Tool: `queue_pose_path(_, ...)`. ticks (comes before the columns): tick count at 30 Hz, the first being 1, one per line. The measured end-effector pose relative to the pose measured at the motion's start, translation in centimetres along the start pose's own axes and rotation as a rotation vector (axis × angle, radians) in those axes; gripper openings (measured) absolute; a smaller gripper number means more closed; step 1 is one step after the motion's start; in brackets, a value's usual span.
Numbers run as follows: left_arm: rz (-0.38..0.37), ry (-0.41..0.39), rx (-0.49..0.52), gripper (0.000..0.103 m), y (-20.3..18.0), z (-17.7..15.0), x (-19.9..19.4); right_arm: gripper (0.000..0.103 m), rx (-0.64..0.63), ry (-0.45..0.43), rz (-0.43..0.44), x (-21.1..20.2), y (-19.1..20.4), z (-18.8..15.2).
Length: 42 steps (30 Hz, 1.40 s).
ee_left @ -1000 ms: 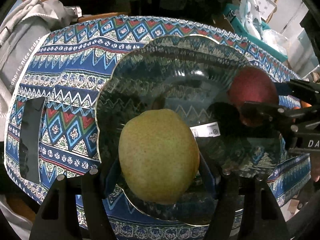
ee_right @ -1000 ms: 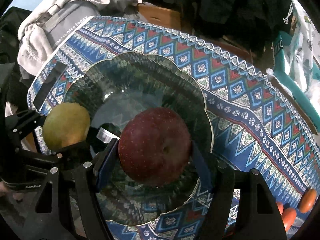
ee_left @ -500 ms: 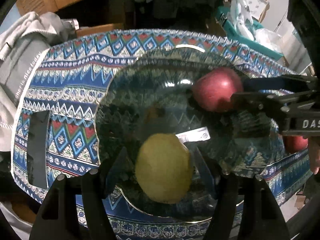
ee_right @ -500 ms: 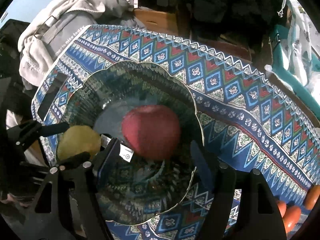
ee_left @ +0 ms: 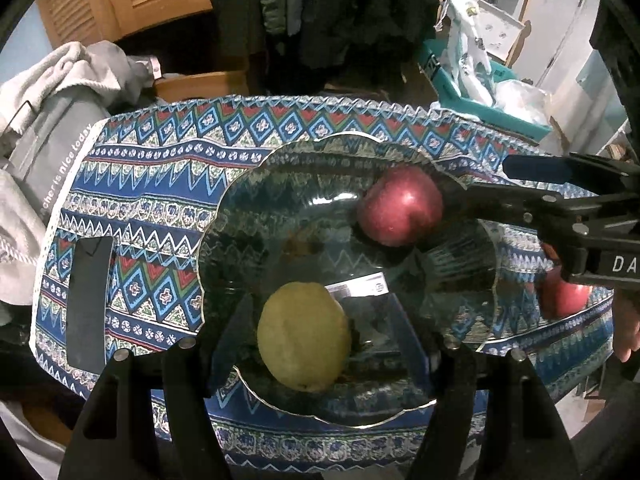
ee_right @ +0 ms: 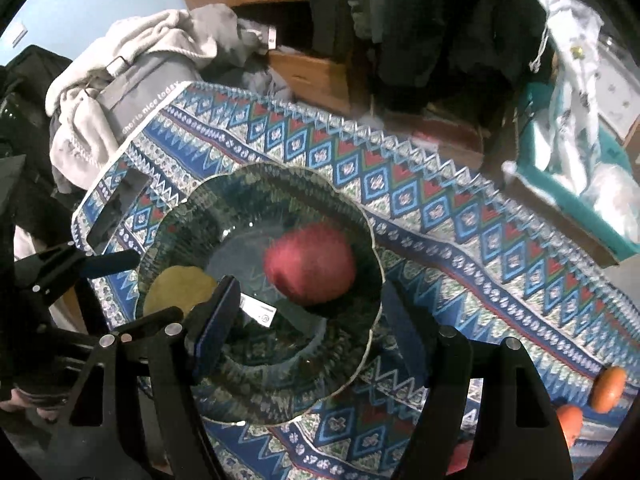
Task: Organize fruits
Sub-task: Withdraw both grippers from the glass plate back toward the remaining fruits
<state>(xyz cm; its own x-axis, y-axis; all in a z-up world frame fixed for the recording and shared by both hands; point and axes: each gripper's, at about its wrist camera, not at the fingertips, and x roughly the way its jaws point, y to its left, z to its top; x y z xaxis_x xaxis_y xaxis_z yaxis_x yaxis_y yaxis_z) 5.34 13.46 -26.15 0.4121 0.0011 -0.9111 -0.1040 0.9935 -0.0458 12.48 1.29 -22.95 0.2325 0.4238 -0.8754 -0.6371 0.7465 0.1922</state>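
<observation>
A dark glass plate (ee_left: 248, 216) lies on the counter, on a blue patterned cloth (ee_left: 160, 168). In the plate rest a yellow-green pear (ee_left: 304, 336) and a red apple (ee_left: 400, 206), apart from each other. The left gripper (ee_left: 316, 344) hovers above the pear; its fingers (ee_left: 224, 344) stand open on both sides of the fruit and do not touch it. The right gripper (ee_right: 308, 332) hovers near the apple, and its fingers (ee_right: 216, 320) are also open, holding nothing. Orange fruits (ee_right: 608, 388) lie on the cloth beside the plate.
</observation>
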Motion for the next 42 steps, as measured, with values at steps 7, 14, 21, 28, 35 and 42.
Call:
queue_pose_path(7,-0.013,-0.050,0.030,0.074,-1.7,0.6,-2.5,0.074,-0.019,-0.046,-0.072,-3.6,0.1,-0.7)
queue_pose_path(14,-0.030,-0.114,0.089,0.074,-4.4,1.2,-5.0,0.074,0.021,-0.096,-0.104,-7.4,-1.4,-1.8)
queue_pose_path(21,-0.060,-0.143,0.161,0.076,-8.0,1.4,-6.9,0.074,0.052,-0.155,-0.156,-11.8,-3.4,-3.2)
queue_pose_path(28,-0.103,-0.150,0.204,0.076,-11.3,1.7,-7.9,0.076,0.102,-0.195,-0.187,-15.1,-6.0,-4.9)
queue_pose_path(35,-0.147,-0.138,0.230,0.076,-14.0,1.8,-8.0,0.077,0.148,-0.217,-0.240,-17.4,-8.8,-6.8)
queue_pose_path(42,-0.175,-0.134,0.283,0.076,-17.1,1.7,-8.0,0.078,0.182,-0.232,-0.275,-19.3,-10.8,-8.5)
